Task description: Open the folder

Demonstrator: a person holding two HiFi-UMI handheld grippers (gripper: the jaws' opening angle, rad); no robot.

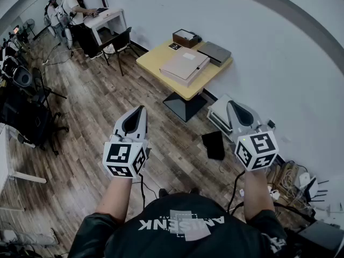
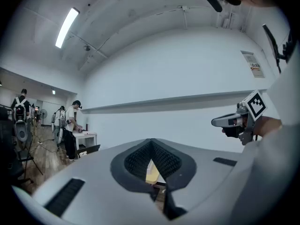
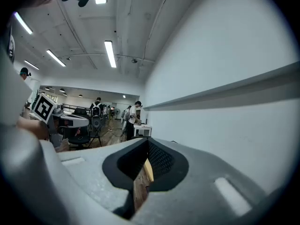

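1. While the person holds both hands out in front, the left gripper (image 1: 139, 113) is clenched. Its jaws meet with nothing between them, and its own view shows only a thin slit between the dark pads.
2. Level with it and well apart to the right, the right gripper (image 1: 232, 105) is likewise clamped together on nothing.
3. Well ahead of both, on a line between them, a yellow table (image 1: 152, 62) stands on a black pedestal base (image 1: 184, 106) over the wood floor (image 1: 91, 117).
4. The beige folder (image 1: 184, 66) lies flat and closed at the middle of that table, and neither gripper touches it.
5. Beyond the folder are a dark grey flat case (image 1: 214, 51) and a brown box (image 1: 185, 37), close to the white wall.
6. Below the right gripper, a white device (image 1: 219, 115) and a black flat object (image 1: 214, 144) lie on the floor. Far off at upper left, people (image 1: 72, 7) stand at a white desk (image 1: 110, 18).
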